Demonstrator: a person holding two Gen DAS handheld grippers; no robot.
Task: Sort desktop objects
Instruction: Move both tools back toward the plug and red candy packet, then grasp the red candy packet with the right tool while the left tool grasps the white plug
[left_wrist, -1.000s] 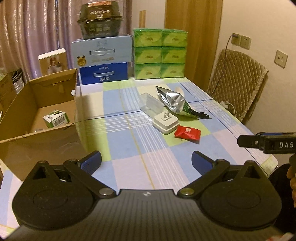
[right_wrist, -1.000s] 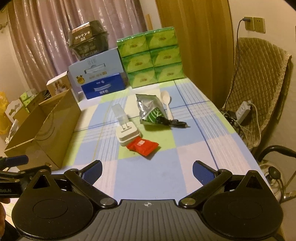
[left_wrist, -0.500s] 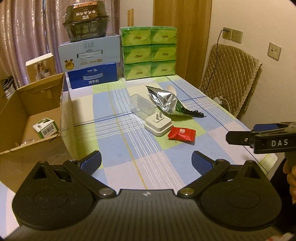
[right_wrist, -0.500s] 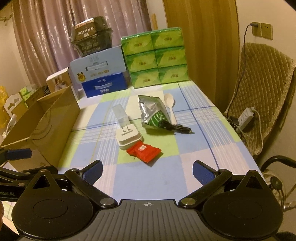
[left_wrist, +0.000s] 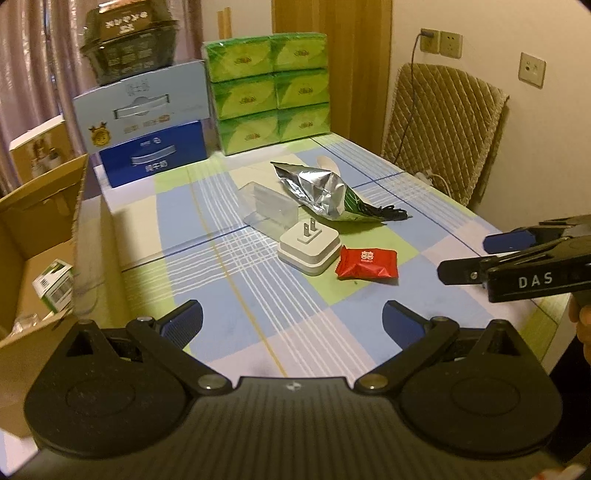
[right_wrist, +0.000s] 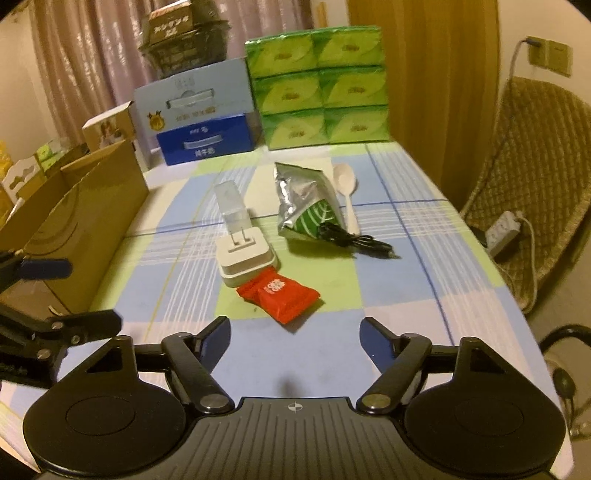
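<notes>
While hanging over the near table edge, both held wide apart and gripping nothing: left gripper (left_wrist: 291, 319), right gripper (right_wrist: 294, 334). At ten o'clock, cardboard box (right_wrist: 79, 218). Toward twelve, white plug adapter (right_wrist: 245, 256) touching red snack packet (right_wrist: 277, 295). At one o'clock, silver foil bag (right_wrist: 304, 201), white spoon (right_wrist: 346, 192), black cable (right_wrist: 354, 242).

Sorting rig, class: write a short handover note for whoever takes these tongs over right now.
Left tongs: open, empty, over the near table edge.
Right tongs: open, empty, just short of the red snack packet.
On the table: white plug adapter touching the packet, clear plastic case, foil bag, black cable, white spoon.
Done: a small green-and-white box lies in the cardboard box.
Left: everything on the table.
</notes>
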